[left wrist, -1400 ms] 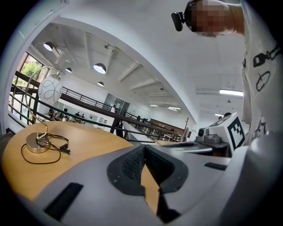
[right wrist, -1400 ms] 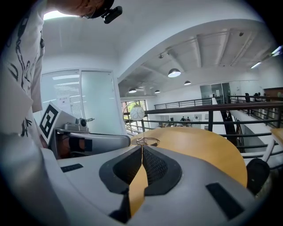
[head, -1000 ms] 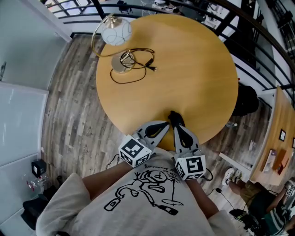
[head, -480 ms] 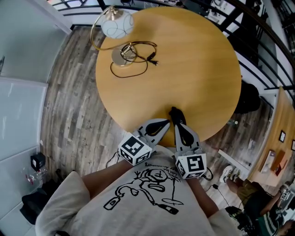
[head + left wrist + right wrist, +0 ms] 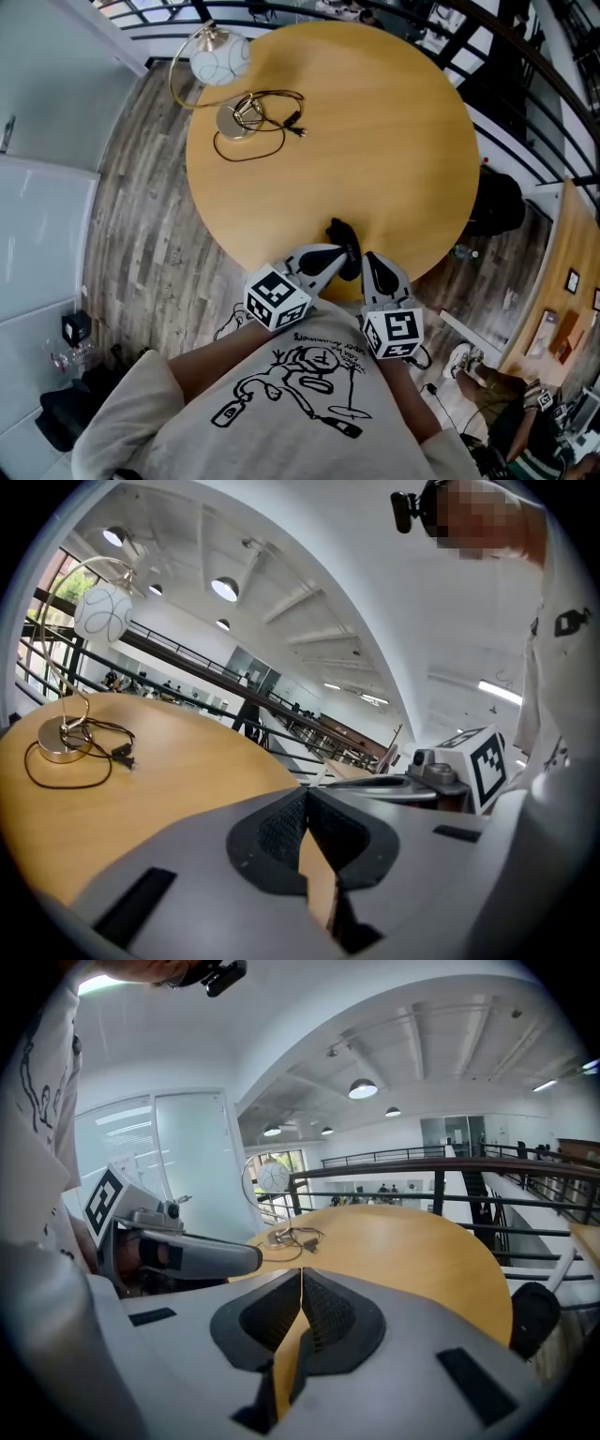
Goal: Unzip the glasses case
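Note:
No glasses case shows in any view. My left gripper (image 5: 338, 232) reaches over the near edge of the round wooden table (image 5: 375, 141), its jaws shut with nothing between them (image 5: 305, 797). Just to its right, my right gripper (image 5: 367, 259) is held the same way, jaws shut and empty (image 5: 301, 1277). The two point forward side by side, tips a little apart. Each sees the other: the right gripper (image 5: 441, 772) in the left gripper view, the left gripper (image 5: 187, 1255) in the right gripper view.
A brass arc lamp with a white globe (image 5: 217, 56) stands at the table's far left, its black cord (image 5: 272, 103) looped beside the round base (image 5: 234, 117). Wood-plank floor surrounds the table. A black railing (image 5: 441, 1171) runs beyond it.
The gripper tips, which met at the table edge, have drawn slightly apart; the left tip sits further left. The head camera has shifted a little. Both jaws stay shut.

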Demonstrator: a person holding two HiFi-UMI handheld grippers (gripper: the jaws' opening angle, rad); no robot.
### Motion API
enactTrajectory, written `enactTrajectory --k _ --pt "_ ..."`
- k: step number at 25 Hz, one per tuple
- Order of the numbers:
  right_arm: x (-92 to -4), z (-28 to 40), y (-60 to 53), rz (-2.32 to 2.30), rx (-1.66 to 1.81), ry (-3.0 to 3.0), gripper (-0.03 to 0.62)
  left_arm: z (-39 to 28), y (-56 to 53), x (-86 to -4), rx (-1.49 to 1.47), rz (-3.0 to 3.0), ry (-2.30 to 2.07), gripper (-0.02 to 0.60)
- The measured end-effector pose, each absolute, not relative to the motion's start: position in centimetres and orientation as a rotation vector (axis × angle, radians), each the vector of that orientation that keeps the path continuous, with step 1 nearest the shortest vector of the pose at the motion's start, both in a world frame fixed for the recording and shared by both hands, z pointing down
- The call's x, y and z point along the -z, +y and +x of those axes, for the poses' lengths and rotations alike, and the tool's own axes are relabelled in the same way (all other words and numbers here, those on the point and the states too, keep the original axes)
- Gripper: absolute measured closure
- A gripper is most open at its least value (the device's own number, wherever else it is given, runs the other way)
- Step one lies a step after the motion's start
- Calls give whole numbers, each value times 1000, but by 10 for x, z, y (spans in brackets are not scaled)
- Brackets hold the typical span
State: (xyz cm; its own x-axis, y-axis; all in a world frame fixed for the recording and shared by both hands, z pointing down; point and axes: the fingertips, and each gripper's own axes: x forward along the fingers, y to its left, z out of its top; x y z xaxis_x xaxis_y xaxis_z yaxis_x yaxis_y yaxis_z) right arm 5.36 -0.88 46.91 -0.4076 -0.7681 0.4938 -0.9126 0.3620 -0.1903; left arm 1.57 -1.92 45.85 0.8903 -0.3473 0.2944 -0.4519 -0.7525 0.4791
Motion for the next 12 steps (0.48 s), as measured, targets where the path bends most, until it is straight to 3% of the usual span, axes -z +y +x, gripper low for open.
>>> enactTrajectory --k 12 --pt "-631 75 66 971 -911 -1998 568 64 -9 -585 -736 2558 -380 575"
